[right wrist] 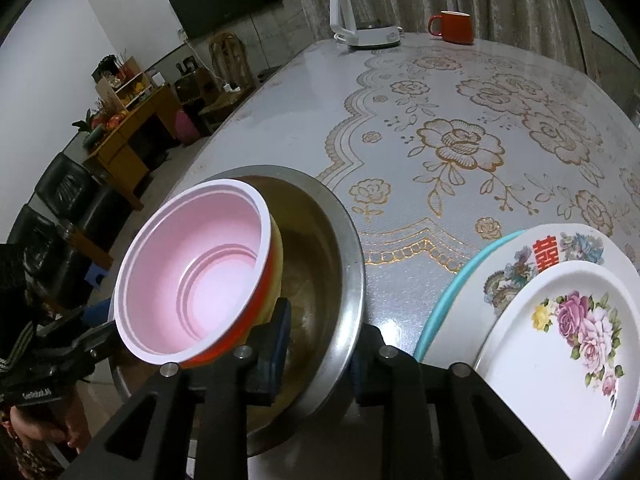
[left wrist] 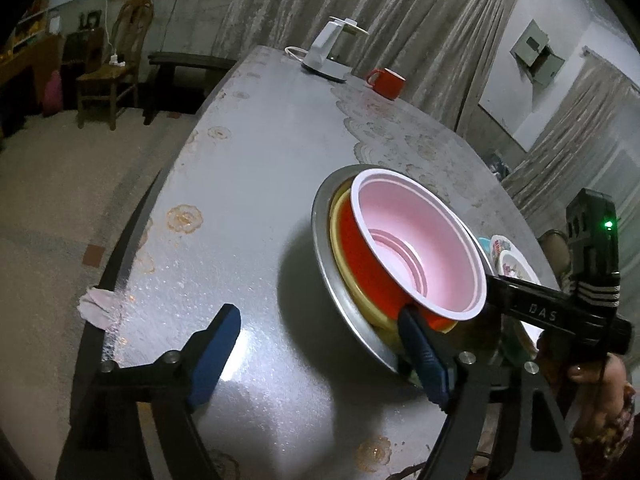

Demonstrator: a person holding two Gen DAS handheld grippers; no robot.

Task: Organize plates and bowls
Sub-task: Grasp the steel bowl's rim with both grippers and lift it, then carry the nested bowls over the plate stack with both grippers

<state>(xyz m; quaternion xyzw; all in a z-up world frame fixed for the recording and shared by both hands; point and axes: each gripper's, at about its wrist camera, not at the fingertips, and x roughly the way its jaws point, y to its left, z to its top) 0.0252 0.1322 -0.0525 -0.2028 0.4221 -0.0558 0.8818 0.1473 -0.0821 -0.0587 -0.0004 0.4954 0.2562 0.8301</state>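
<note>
My left gripper point(left wrist: 320, 344) is spread wide, w/ nothing pinched. One finger sits by the red bowl point(left wrist: 360, 256), pink inside, which leans in a yellow bowl point(left wrist: 344, 240) inside the big metal bowl point(right wrist: 348, 264). My right gripper point(right wrist: 320, 344) pinches the metal bowl's rim. Just right of it is a stack of flower plates point(right wrist: 560, 344). Far across the table point(right wrist: 280, 128): a kettle point(right wrist: 364, 16) & a red mug point(right wrist: 452, 26), well apart from the bowls.
</note>
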